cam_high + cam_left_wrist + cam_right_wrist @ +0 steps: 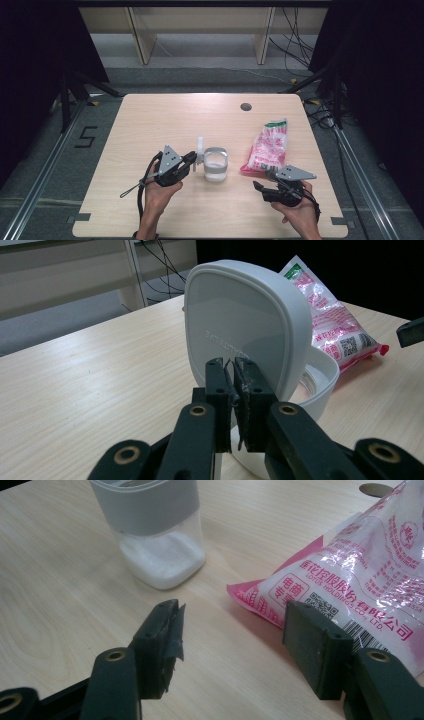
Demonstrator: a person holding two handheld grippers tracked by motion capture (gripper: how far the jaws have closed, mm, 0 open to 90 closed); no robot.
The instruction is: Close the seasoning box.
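Observation:
A clear jar (216,167) with a grey band holds white powder and stands at the table's middle (160,545). Its white flip lid (200,147) stands upright on the jar's left side (240,315). My left gripper (194,159) reaches the lid from the left, and its jaws (233,375) are shut on a thin edge at the lid's lower part. A pink and white sealed bag (267,145) lies to the right of the jar (360,580). My right gripper (260,187) rests low near the bag's near corner, open (232,625), with bare table between its fingers.
A round cable hole (245,106) sits near the wooden table's far edge (210,95). Bare tabletop lies to the left and in front of the jar. Beyond the table are shelf legs and floor cables (295,45). Dark curtains flank both sides.

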